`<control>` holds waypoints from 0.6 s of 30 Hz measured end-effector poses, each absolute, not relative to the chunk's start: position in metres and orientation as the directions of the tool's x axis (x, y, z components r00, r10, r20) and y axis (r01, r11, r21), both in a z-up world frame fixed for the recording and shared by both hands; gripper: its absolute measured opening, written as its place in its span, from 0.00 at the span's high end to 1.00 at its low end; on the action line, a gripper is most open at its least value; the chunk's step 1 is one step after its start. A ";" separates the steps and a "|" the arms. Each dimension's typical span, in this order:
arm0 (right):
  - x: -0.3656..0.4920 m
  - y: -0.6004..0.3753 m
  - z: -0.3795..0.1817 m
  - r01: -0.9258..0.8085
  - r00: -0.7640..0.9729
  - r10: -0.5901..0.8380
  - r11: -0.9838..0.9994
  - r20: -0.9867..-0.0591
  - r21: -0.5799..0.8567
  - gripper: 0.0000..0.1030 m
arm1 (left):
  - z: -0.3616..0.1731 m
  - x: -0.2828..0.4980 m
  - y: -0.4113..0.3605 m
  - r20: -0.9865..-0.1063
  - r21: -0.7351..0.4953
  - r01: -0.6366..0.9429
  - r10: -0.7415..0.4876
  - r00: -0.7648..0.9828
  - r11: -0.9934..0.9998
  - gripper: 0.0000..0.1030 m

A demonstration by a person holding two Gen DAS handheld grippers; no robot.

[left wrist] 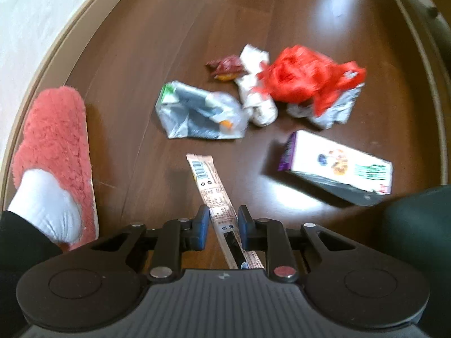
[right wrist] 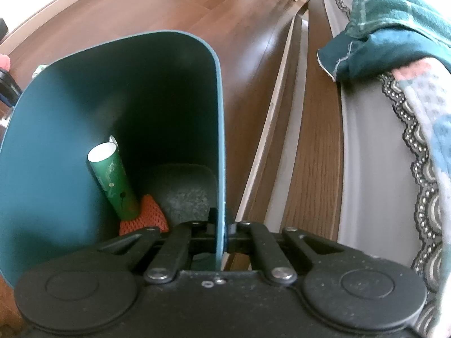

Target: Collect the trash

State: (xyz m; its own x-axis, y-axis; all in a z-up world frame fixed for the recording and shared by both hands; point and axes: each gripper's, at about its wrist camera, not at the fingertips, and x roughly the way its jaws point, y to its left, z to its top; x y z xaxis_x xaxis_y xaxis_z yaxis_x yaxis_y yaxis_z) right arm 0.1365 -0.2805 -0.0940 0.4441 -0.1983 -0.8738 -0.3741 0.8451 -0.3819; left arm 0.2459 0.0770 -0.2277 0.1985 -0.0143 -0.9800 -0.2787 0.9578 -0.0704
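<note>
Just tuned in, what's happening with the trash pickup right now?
The left gripper is closed on a long snack wrapper over the wooden floor. The right gripper is clamped on the rim of a teal bin, which already holds a green tube and orange netting. On the floor are a clear plastic bag, red bag, crumpled paper and a carton.

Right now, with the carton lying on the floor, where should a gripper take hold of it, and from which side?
Come from above and close across the carton's two long sides near its middle. It lies flat, so its narrower width probably fits between the fingers, and nothing touches either side.
</note>
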 end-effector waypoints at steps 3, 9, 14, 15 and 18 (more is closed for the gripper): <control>0.135 -0.283 -0.094 -0.368 0.438 -0.200 0.850 -0.877 -0.377 0.97 | -0.200 0.237 0.069 -0.969 -0.078 -0.222 -0.021 0.247 0.972 0.92; 0.130 -0.280 -0.093 -0.366 0.434 -0.202 0.851 -0.878 -0.376 0.97 | -0.140 0.217 0.051 -0.931 -0.074 -0.078 -0.041 0.362 0.994 0.94; 0.128 -0.279 -0.092 -0.368 0.433 -0.194 0.854 -0.881 -0.368 0.96 | -0.116 0.203 0.043 -0.912 -0.054 0.006 -0.051 0.408 0.999 0.94; 0.127 -0.278 -0.091 -0.371 0.434 -0.193 0.852 -0.880 -0.369 0.96 | -0.117 0.203 0.042 -0.909 -0.042 0.022 -0.047 0.413 0.999 0.94; 0.128 -0.277 -0.090 -0.384 0.439 -0.184 0.846 -0.880 -0.369 0.96 | -0.134 0.208 0.040 -0.926 -0.040 0.066 -0.062 0.372 0.997 0.93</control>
State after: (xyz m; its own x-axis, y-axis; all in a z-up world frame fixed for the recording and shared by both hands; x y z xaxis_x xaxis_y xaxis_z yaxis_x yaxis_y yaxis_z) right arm 0.1280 -0.2769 -0.0902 0.4388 -0.1839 -0.8796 -0.3843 0.8464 -0.3686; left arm 0.2080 0.0399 -0.1336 0.3722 -0.0617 -0.9261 0.0660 0.9970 -0.0399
